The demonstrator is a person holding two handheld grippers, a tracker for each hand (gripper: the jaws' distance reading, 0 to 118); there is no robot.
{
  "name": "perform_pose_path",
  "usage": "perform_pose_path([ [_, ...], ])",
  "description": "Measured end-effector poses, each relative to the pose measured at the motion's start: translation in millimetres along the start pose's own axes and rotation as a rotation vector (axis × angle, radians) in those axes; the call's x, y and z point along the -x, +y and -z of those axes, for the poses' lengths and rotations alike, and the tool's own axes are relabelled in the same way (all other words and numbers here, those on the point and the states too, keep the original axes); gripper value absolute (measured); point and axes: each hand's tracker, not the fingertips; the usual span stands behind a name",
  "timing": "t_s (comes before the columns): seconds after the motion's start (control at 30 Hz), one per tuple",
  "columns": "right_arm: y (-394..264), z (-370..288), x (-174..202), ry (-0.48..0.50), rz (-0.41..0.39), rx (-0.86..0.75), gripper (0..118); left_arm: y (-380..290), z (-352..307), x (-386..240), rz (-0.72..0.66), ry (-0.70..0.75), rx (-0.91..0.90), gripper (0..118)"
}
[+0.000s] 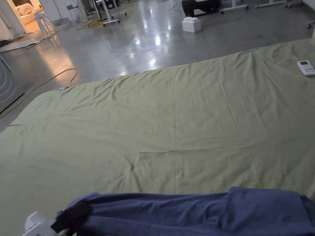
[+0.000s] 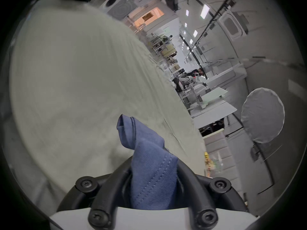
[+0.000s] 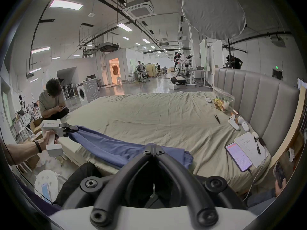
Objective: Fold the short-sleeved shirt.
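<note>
Left gripper view showed the left claw clamped on the limp, light blue cotton short-sleeved shirt at a stitched hem. The right claw, tips together, pinched its other end over the bed's olive sheet; such sagging cloth probably handles best held by its corners.

The middle of the bed lies open, wrinkled green sheet from the near edge to the far edge, so a gripper could pass freely there. The blue shirt stretches along the near edge, held taut between the left gripper and the right gripper, barring that strip. Toward the headboard, clutter crowds the sheet: a remote, scissors, white controllers, a phone and paper. A seated person blocks the bed's far left corner.
</note>
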Motion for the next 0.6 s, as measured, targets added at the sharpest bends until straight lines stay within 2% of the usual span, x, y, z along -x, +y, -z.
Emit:
perform_pose_path([
  [0.13, -6.8, -1.2, -4.2, -0.014, 0.030, 0.005, 0, -23.0, -4.2, -54.1, 0.097, -0.122, 0.030, 9],
  [0.27, -6.3, -9.5, -7.3, -0.007, 0.065, -0.021, 0, -92.5, 32.3, -111.2, 0.223, -0.200, 0.180, 9],
  [0.33, -5.0, -15.1, -8.0, -0.029, 0.049, -0.028, 0, -131.2, 59.5, -137.5, 0.300, -0.179, 0.259, 10],
  [0.4, -5.4, -23.4, -10.5, -0.059, 0.024, -0.037, 0, -168.5, 87.1, -158.1, 0.396, -0.097, 0.338, 10],
  [0.47, -7.2, -31.5, -15.1, -0.082, 0.035, -0.045, 0, -194.8, 105.1, -171.4, 0.499, -0.039, 0.395, 12],
  [0.5, -8.7, -35.1, -17.7, -0.095, 0.047, -0.053, 0, -202.0, 108.0, -173.8, 0.542, -0.062, 0.405, 18],
  [0.53, -11.5, -38.3, -20.2, -0.109, 0.064, -0.065, 0, -205.9, 110.3, -177.0, 0.555, -0.094, 0.400, 32],
  [0.57, -14.6, -39.7, -23.7, -0.117, 0.092, -0.062, 0, -207.4, 109.4, -180.6, 0.548, -0.101, 0.406, 60],
  [0.6, -17.7, -39.7, -28.0, -0.115, 0.118, -0.051, 0, -205.1, 107.2, -182.5, 0.532, -0.111, 0.408, 80],
])
